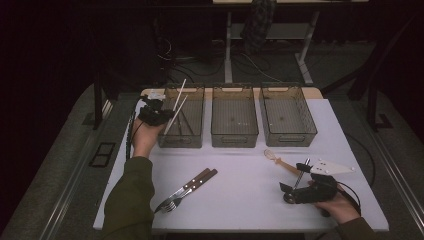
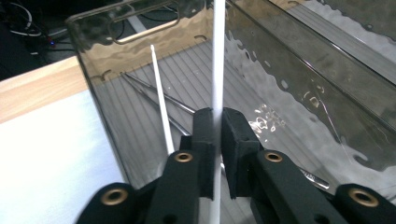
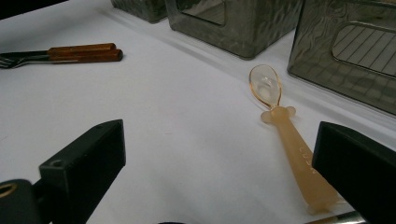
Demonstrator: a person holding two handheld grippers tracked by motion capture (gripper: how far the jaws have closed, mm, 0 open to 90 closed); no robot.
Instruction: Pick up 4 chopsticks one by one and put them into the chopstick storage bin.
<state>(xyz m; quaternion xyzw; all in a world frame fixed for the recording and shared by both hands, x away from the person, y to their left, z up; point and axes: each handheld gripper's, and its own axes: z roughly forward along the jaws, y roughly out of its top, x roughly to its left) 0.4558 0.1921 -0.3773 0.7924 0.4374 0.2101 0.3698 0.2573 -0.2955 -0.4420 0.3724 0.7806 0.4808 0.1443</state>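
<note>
My left gripper (image 1: 159, 116) is shut on a white chopstick (image 2: 218, 70) and holds it over the left clear bin (image 1: 183, 136). A second white chopstick (image 2: 160, 102) leans inside that bin, where thin metal sticks (image 2: 159, 95) lie on the floor. Down at the front right of the table, my right gripper (image 1: 287, 193) stands open with nothing between its jaws. Just ahead of it lies a translucent orange spoon (image 3: 285, 130), bowl pointing toward the bins. Two wooden-handled forks (image 1: 187, 189) lie side by side near the front centre.
Three clear bins line the back of the white table (image 1: 240, 200); the middle bin (image 1: 234, 136) and the right bin (image 1: 287, 135) hold nothing I can make out. A person's hands and green sleeves come in from the bottom. Dark floor and cables lie beyond.
</note>
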